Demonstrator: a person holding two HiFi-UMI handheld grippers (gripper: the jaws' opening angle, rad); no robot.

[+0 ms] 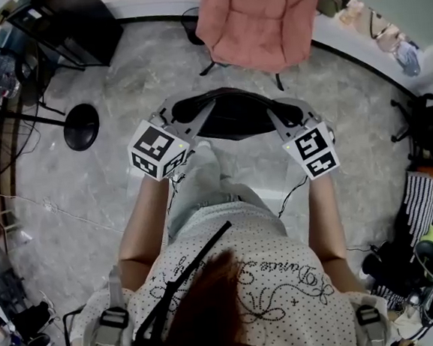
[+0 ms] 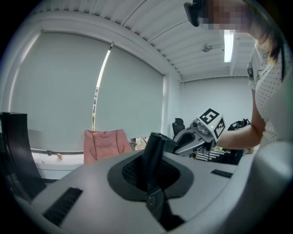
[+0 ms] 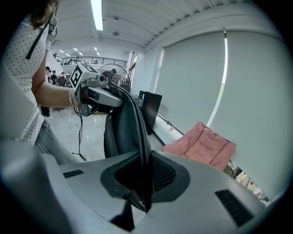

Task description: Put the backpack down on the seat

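Left gripper [image 1: 174,118] and right gripper [image 1: 288,117] fingers each clamp the black backpack [image 1: 234,114] before a pink chair [image 1: 263,17]; shirt [image 1: 286,275] script begins "Dain".

Backpack [image 1: 234,114] in front — seat [image 1: 263,14] behind it

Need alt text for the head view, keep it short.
Seen from above, a person holds a black backpack with the left gripper and right gripper shut on its two sides, over a grey floor. A pink chair stands ahead.
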